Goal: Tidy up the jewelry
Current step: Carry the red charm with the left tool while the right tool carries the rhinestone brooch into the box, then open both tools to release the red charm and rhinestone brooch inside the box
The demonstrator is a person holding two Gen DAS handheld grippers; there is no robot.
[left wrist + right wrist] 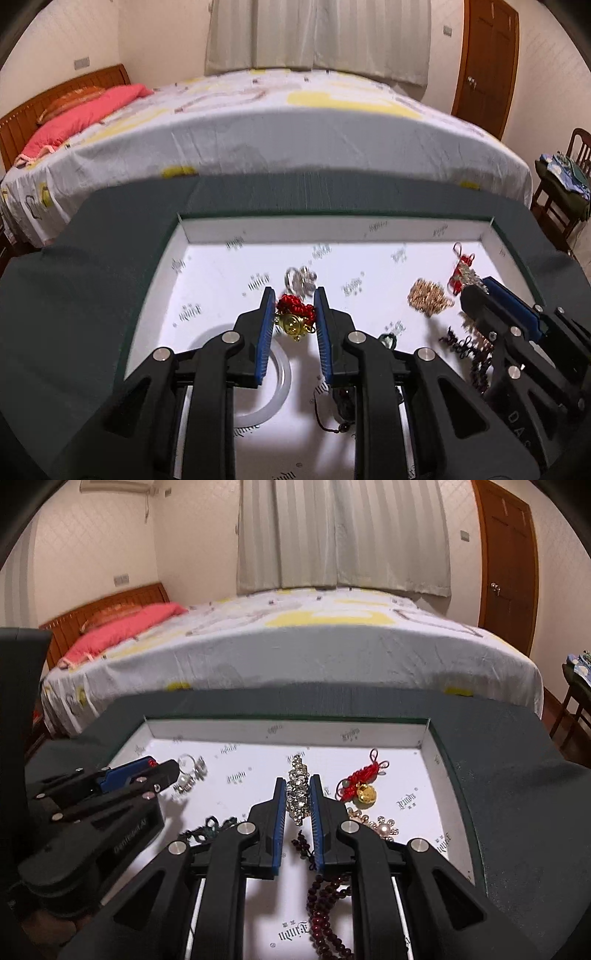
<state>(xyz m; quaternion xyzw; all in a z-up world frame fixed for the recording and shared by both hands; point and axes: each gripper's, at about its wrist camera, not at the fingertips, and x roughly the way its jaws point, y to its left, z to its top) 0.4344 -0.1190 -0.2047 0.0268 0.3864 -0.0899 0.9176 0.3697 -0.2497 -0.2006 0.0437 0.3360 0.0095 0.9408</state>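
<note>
Your left gripper [294,295] pinches a red-knot charm [295,317] with a gold bell, pads touching its sides. Charm hangs over the white tray [207,236] floor, left of centre. Just beyond the tips lie silver rings [301,280], blurred. Under the left finger sits a clear bangle [273,384], partly hidden. A dark cord with a bead [334,421] lies below the right finger.

Your right gripper [298,784] is nearly pressed together, clamping a rhinestone strip [298,794] that stands upright between the pads and pokes out past the tips. Right of it, on the tray floor, a second red-knot charm [360,784] with a gold bell. Near that, a pearl flower piece [382,829], partly behind the finger. Dark red beads [325,904] trail beneath the gripper toward the near edge. A gold chain pile [430,299] lies between the two grippers in the left view.

Tray sits on a dark green cloth [92,258]. Behind is a bed [295,122] with a pink pillow [81,114], curtains [317,33], a wooden door [484,62], and a chair [565,184] at the right.
</note>
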